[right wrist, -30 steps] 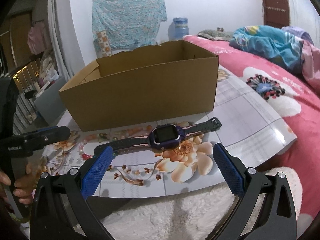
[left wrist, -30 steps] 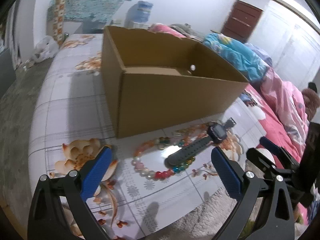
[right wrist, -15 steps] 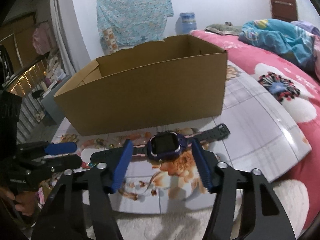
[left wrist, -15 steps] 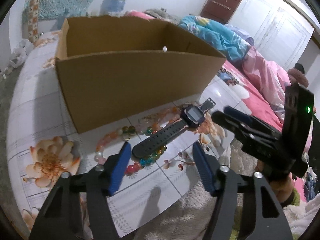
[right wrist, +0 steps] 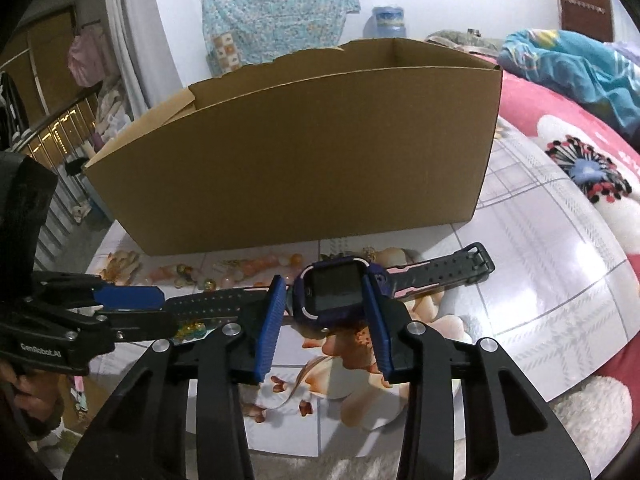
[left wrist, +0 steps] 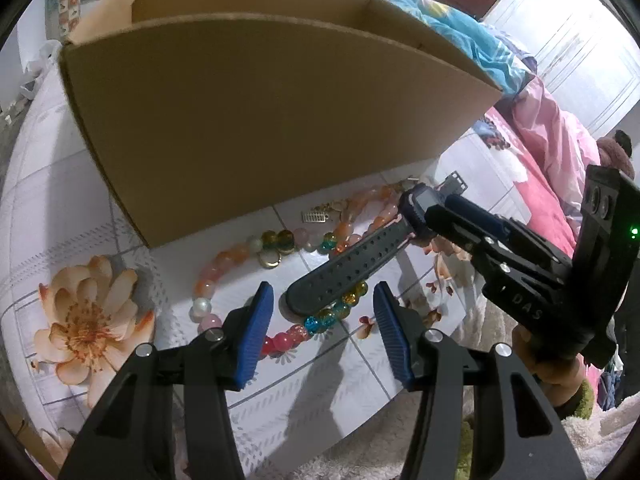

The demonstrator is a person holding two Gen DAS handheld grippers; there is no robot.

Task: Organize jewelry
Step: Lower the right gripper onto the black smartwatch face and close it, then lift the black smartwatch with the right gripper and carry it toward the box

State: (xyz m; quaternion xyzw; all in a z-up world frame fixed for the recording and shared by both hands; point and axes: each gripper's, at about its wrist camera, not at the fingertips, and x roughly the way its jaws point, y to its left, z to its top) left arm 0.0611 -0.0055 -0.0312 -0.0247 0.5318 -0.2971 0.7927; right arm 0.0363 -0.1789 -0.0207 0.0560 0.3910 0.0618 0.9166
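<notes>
A dark smartwatch [right wrist: 334,294] with a grey strap [left wrist: 352,264] lies on the floral table in front of an open cardboard box [right wrist: 304,168]. My right gripper [right wrist: 326,300] has its blue pads on both sides of the watch body and looks closed on it. It also shows in the left wrist view [left wrist: 436,210]. My left gripper [left wrist: 322,312] is partly open, its pads on either side of the strap's free end, just above a coloured bead bracelet [left wrist: 280,280]. The left gripper shows in the right wrist view [right wrist: 132,298].
A small gold charm [left wrist: 316,214] and a gold ring [left wrist: 269,259] lie among the beads by the box [left wrist: 260,120]. The table edge [left wrist: 360,408] is close in front. A pink bed [right wrist: 580,128] lies to the right.
Both grippers moved in toward the watch and narrowed. The right pads came to grip the watch body; the left pads came to the strap end.
</notes>
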